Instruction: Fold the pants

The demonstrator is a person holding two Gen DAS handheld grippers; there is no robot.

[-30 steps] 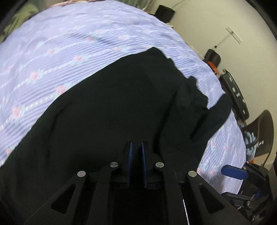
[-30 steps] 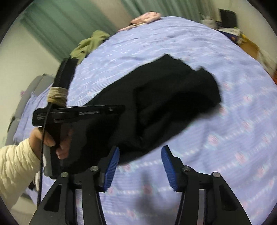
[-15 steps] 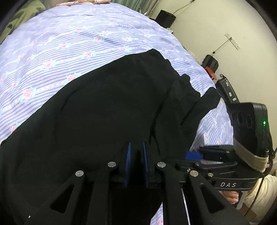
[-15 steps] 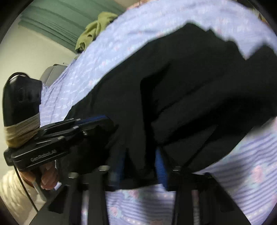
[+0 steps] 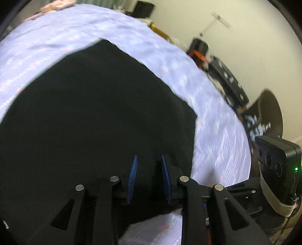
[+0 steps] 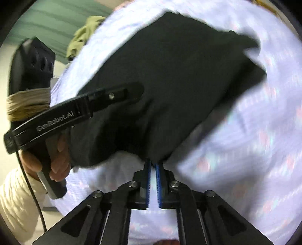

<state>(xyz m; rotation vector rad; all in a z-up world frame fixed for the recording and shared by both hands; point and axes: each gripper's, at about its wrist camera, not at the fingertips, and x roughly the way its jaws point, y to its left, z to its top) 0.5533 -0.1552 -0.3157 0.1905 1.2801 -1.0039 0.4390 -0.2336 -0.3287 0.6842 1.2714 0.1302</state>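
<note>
Black pants (image 5: 94, 113) lie on a lilac flowered bedspread (image 5: 217, 120). In the left wrist view my left gripper (image 5: 149, 160) has its blue pads a little apart with black cloth between and under them. In the right wrist view my right gripper (image 6: 153, 164) is shut on the near edge of the pants (image 6: 169, 79), lifting it off the bed. The left gripper's body (image 6: 75, 115) reaches over the pants from the left, held by a hand. The right gripper's body (image 5: 277, 160) shows at the right of the left wrist view.
An olive garment (image 6: 85, 34) lies at the far side of the bed near green curtains. A pink item (image 5: 56, 5) lies at the bed's far end. A dark chair (image 5: 268, 113) and black equipment (image 5: 226, 75) stand by the wall right of the bed.
My right gripper came in open, closed on the near edge of the pants and lifted it. My left gripper's pads, pressed together before, now stand slightly apart. The pants now look flatter.
</note>
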